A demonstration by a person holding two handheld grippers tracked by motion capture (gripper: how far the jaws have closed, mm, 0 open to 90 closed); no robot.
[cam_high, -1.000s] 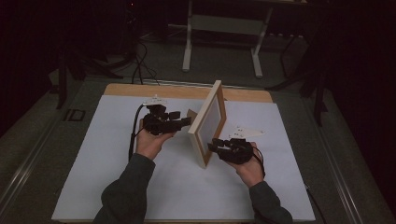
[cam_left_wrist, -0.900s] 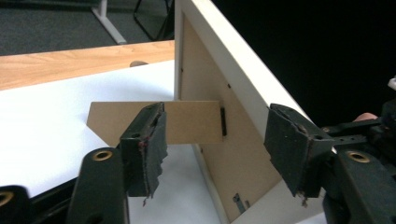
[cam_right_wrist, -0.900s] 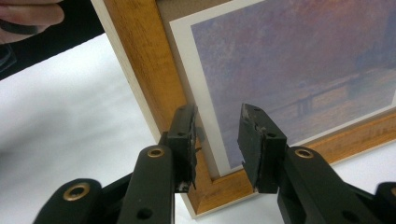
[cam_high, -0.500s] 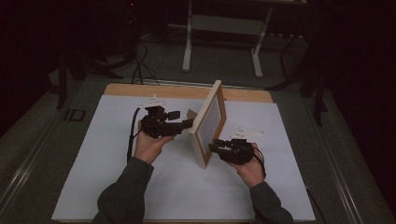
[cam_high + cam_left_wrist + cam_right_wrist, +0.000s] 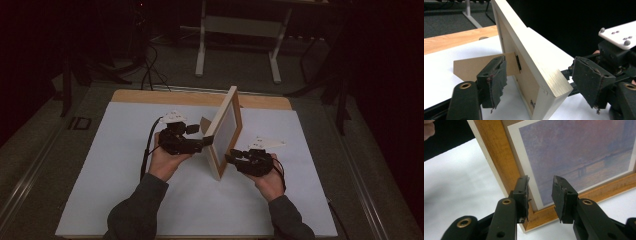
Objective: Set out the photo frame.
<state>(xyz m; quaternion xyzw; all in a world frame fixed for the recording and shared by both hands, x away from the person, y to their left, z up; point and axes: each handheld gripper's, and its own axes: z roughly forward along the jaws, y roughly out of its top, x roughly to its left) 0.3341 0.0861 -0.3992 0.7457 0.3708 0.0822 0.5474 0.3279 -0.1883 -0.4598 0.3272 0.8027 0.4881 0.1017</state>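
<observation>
The left claw (image 5: 206,142) has just been opening and is now released, its jaws spread on either side of the picture frame's (image 5: 223,131) near edge without pressing it. One jaw lies by the cardboard stand flap (image 5: 477,65) on the back. The frame stands upright on the white surface (image 5: 115,165) between both claws. The right claw (image 5: 231,158) is released too, its tips against the frame's front lower corner, grasping nothing.

A wooden picture frame (image 5: 226,131) stands upright on the white surface (image 5: 110,165), its cardboard easel flap (image 5: 474,66) swung out behind, a bluish-purple print (image 5: 579,152) facing front.
</observation>
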